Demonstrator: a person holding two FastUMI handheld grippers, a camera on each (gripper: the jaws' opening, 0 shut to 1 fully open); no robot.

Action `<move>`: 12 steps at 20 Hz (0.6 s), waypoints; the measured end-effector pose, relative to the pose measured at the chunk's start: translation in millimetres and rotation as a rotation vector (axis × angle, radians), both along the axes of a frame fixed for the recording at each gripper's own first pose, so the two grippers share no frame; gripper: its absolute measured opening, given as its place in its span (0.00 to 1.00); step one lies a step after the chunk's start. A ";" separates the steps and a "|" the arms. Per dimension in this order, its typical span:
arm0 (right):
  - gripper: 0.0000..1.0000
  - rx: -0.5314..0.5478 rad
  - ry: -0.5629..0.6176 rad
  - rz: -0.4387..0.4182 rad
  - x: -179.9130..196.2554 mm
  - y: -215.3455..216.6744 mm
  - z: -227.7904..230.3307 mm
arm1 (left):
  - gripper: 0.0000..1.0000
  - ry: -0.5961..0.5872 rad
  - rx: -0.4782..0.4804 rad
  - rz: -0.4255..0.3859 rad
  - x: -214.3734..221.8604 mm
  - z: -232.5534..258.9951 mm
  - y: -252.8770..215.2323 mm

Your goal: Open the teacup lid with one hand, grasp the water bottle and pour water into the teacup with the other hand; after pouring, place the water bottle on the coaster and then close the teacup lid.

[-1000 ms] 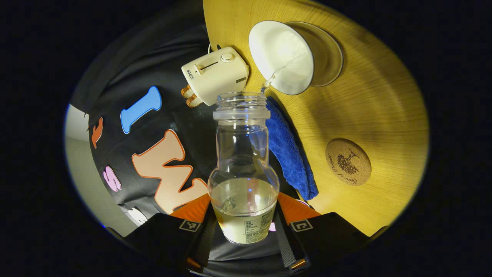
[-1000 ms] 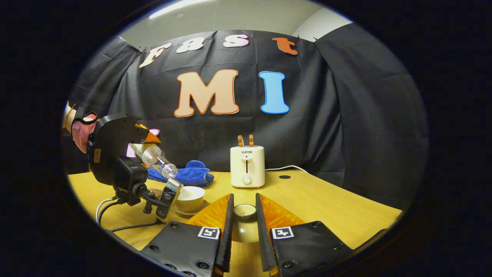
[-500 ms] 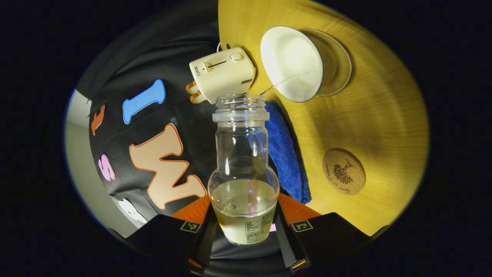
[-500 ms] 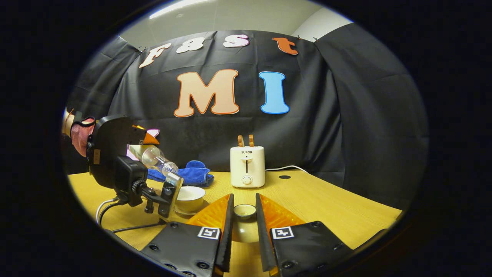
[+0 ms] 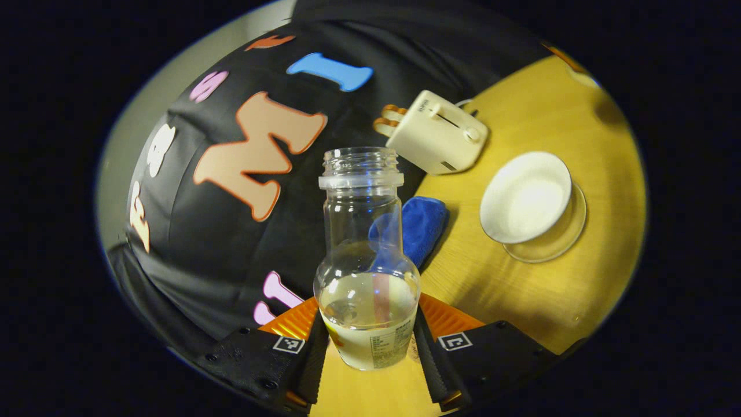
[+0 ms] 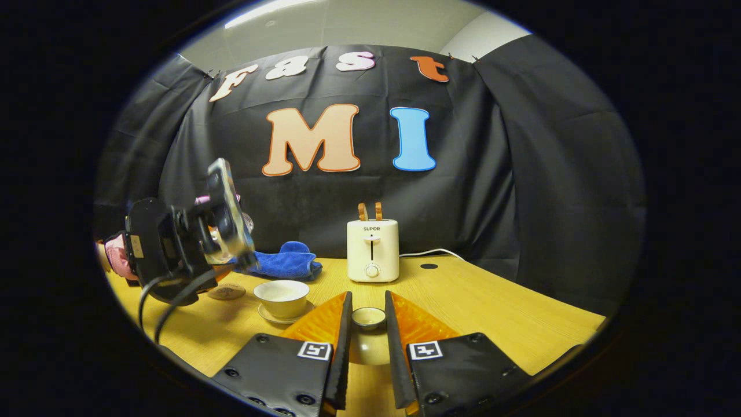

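1. Right now my left gripper [image 5: 367, 341] has its fingers pressed on both sides of the water bottle [image 5: 366, 272], low on the wide belly where the label sits; I judge that the best hold, since the narrow neck above would let it swing
2. That bottle is clear, hard and smooth, uncapped, with liquid filling only the lower bulb; it should feel fairly light but bottom-heavy, and a slick wall like this can slip if I ease the squeeze
3. With the mouth open, any tilt past upright risks a spill, so I would carry it level
4. My right gripper [image 6: 368, 339] has its fingers closed on the teacup lid [image 6: 368, 318], gripped around its small knob; the piece looks like glazed ceramic, light, stiff and easy to chip, so it wants a gentle set-down
5. Over on the tabletop [image 5: 521, 289] the white teacup [image 5: 525, 196] sits on its saucer [image 5: 557, 243], uncovered, well apart from the bottle
6. From the right gripper view I see the round cork coaster [image 6: 226, 291] just beside the teacup, left of it, below my left gripper; it is flat and grippy, a forgiving landing spot
7. Behind them stand a toaster [image 6: 372, 250] and a blue cloth [image 6: 283, 262], both clear of my path
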State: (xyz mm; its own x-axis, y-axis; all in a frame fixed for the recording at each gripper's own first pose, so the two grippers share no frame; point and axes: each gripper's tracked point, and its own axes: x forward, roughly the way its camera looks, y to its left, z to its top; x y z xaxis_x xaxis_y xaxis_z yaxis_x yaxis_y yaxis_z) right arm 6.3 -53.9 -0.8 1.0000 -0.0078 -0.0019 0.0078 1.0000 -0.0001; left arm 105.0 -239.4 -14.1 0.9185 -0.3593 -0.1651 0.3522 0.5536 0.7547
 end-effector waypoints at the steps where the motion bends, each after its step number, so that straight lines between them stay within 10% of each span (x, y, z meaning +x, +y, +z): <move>1: 0.34 0.000 0.000 0.001 0.1 0.3 0.1 | 0.68 0.023 -0.080 -0.002 -2.3 3.4 -2.6; 7: 0.34 -0.001 0.001 0.001 0.8 -0.1 0.2 | 0.68 0.208 -0.574 0.012 -8.0 23.0 1.9; 12: 0.34 -0.001 0.001 0.004 0.5 0.7 -0.2 | 0.67 0.256 -0.741 -0.005 3.1 32.9 19.7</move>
State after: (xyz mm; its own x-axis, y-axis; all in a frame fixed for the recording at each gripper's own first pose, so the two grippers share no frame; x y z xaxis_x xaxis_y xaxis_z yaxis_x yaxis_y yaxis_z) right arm 6.7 -53.2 -1.0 1.0000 -0.0041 -0.0031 0.0041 1.0000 -0.0010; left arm 108.2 -219.7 18.8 0.8824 -0.4623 -0.0876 0.4690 0.8792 0.0842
